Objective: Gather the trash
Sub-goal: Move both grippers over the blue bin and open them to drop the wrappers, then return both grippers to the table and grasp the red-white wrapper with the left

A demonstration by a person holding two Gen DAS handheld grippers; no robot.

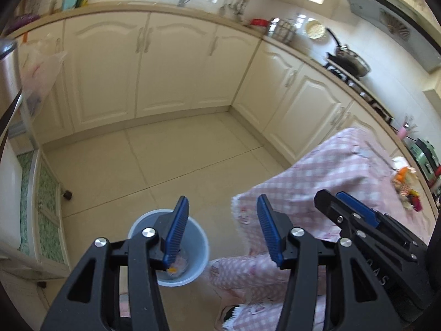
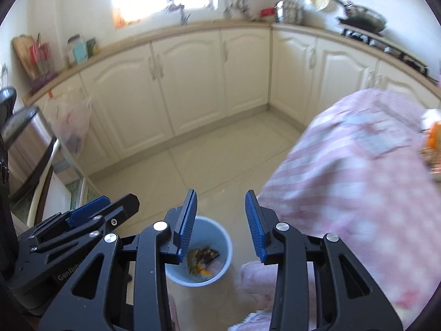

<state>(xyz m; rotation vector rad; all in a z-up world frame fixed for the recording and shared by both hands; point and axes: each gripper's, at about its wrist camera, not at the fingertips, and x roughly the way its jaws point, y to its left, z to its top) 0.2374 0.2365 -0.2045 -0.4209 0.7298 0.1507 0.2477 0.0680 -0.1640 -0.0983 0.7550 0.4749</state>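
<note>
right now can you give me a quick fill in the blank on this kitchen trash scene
The pale blue bin stands on the ____.
Both the left claw and the right claw hold ____.
The table wears a pink ____ cloth.
The trash lies ____ the bin.

Missing words: floor; nothing; checked; inside

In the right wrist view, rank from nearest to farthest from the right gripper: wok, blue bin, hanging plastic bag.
1. Blue bin, on the floor just below the right gripper.
2. Plastic bag, hanging far left.
3. Wok, far counter, upper right.
</note>
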